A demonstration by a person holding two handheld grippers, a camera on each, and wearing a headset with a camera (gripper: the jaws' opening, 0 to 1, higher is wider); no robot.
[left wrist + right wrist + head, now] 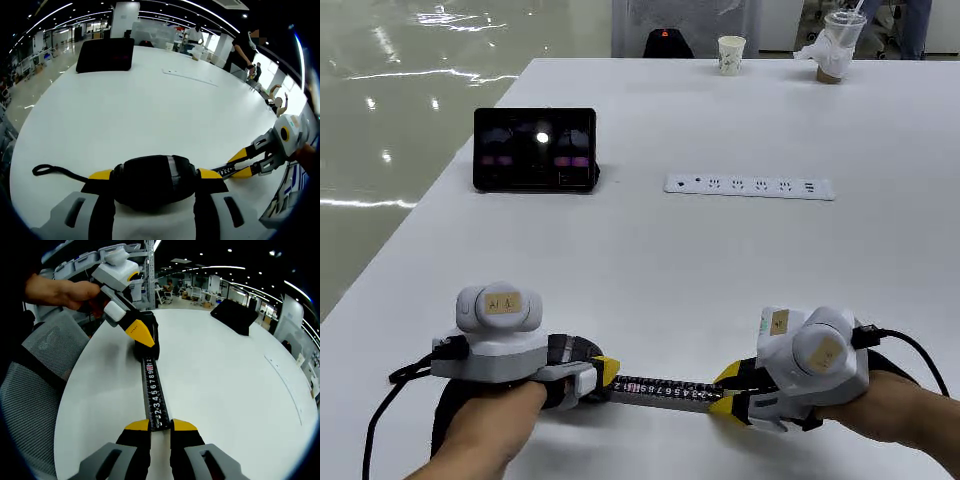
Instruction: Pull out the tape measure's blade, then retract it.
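Though drawn out only a short way, runs straight from left gripper [592, 378] to right gripper [161, 426]: blade [153, 400], flat, print side up, low over table [650, 250]; touching it or not, can't tell. Clamps case [152, 182] in left jaws, closed to case width, one yellow tip on each side, likely as the anchor so the pull has something to work against. Pinches blade's free end in right jaws, shut almost fully; probably taken at the very end since that gives the straightest pull away from case. Points right gripper head-on at left, with case dead ahead at far end of blade. Leaves strap [50, 171] slack on table off to left of left jaws, clear of the grip. Reads on blade, from right tips outward: 2 to 9 in white on black, a red-backed 10, then 1, 2 at case mouth. No brand visible on case. Tan stickers [503, 303] on gripper bodies, scrawl too small to read. Looks like mid pull-out, retract not yet begun; needs firm right pinch, else blade may snap back early.
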